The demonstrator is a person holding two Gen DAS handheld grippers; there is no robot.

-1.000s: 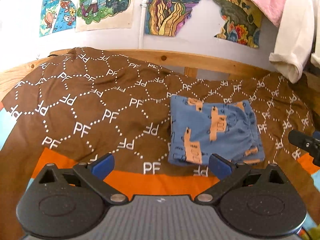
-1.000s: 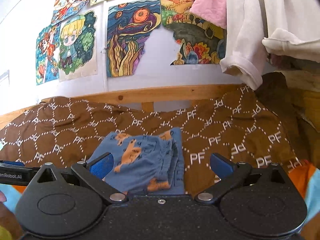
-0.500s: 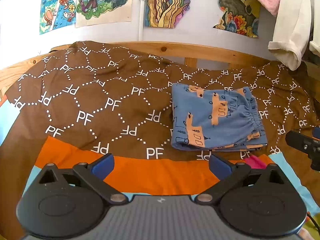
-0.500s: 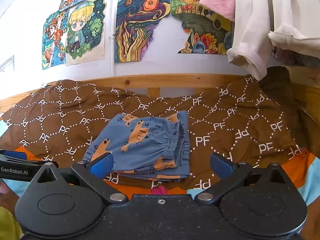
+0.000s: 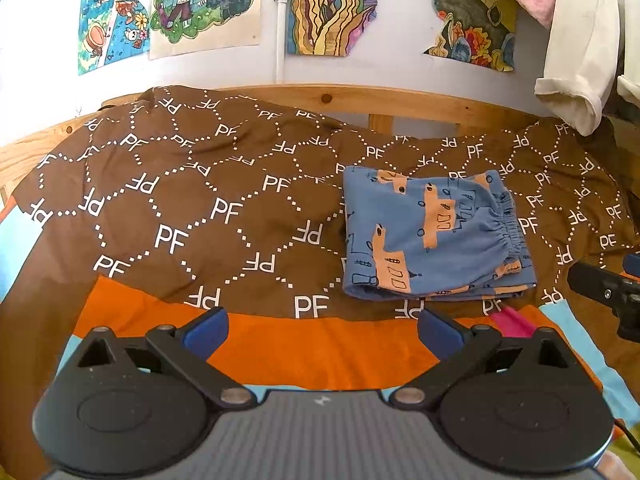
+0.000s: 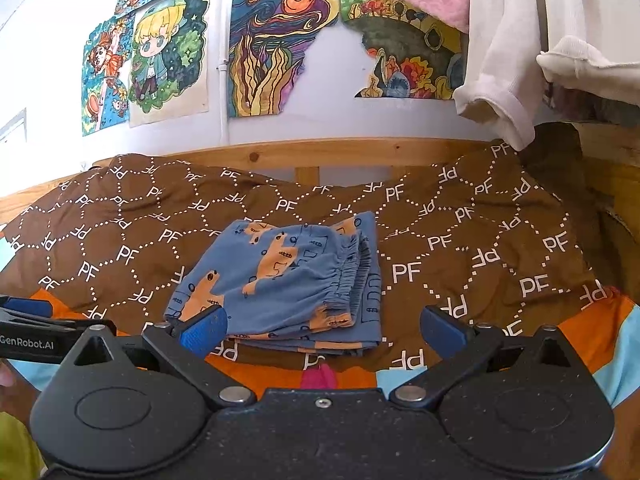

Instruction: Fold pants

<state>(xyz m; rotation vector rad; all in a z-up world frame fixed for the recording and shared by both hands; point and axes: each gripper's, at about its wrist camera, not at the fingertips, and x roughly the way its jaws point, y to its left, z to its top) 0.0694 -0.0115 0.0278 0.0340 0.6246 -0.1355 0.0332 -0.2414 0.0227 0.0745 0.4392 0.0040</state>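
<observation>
While the folded blue pants (image 5: 434,236) lie on the brown blanket (image 5: 200,208), I hold both claws clear of them. My left gripper (image 5: 322,330) and right gripper (image 6: 322,326) gape wide, grasping nothing.

Bright, even daylight, soft shadows only. Strong fisheye bending with dark vignette corners. Focus sharp mid-frame; the white wall (image 5: 400,40) looks washed out at the left edge.

Left gripper (image 5: 322,330): black linkage arms, round black hubs, silver pivot screws, blue fingertip pads (image 5: 206,330), ribbed grey body. Right gripper (image 6: 322,328): same build, black speckled body, central screw.
</observation>
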